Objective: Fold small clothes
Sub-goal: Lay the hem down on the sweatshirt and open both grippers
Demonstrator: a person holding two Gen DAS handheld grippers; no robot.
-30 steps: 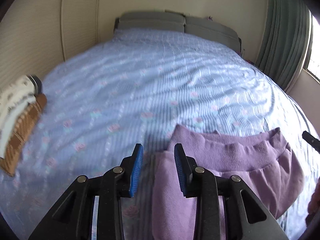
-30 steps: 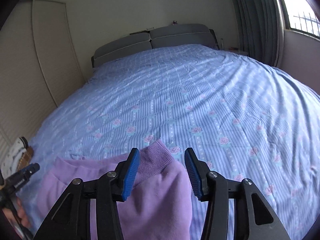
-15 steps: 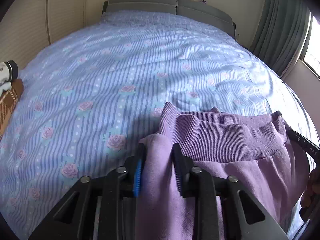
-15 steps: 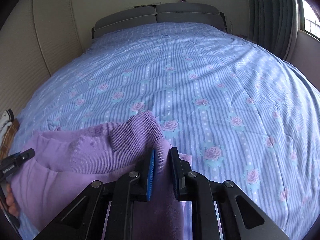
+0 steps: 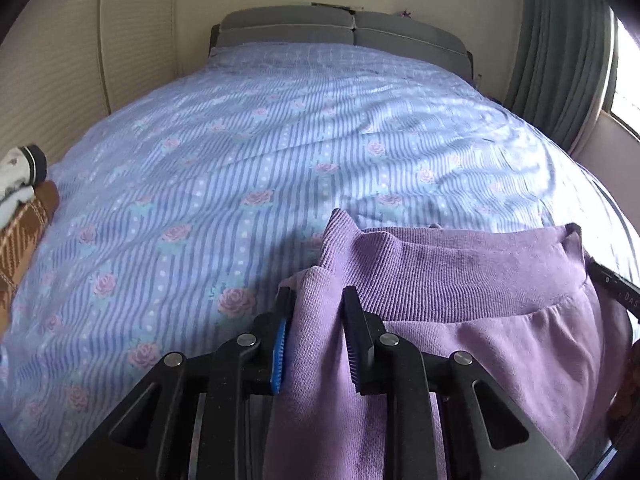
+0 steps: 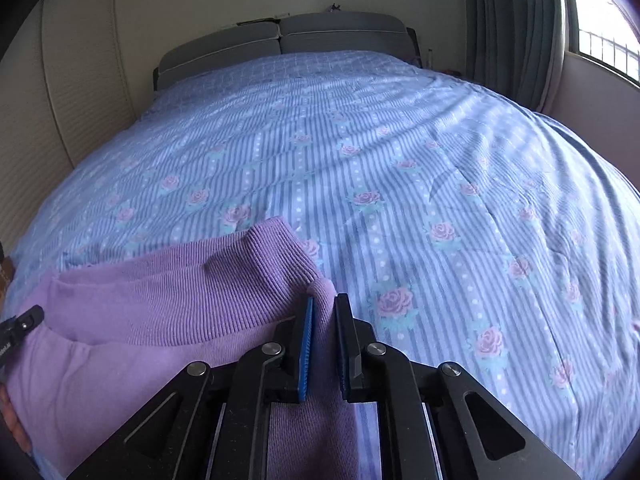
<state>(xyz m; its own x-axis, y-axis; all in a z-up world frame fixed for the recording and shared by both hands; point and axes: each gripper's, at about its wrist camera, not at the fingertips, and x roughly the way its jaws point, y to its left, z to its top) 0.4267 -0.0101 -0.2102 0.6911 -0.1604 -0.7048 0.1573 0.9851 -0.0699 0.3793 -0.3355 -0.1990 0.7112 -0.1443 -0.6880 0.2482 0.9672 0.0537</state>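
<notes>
Blue rose-striped bedspread (image 5: 248,168) bears a purple garment (image 5: 480,320); grey headboard (image 5: 340,28) behind.

Both cameras sit low over the near end of a bed (image 5: 280,152), each looking forward and slanting down along its own gripper toward the grey headboard (image 5: 344,32) at the far end. The left wrist view looks past the left gripper (image 5: 316,300) from the bed's left side, with the curtain (image 5: 560,60) at its right edge. The right wrist view looks past the right gripper (image 6: 324,308) from further right, nearer the window (image 6: 604,40). Both views are close to a purple garment (image 6: 160,304) and share it, the bedspread and the headboard.
</notes>
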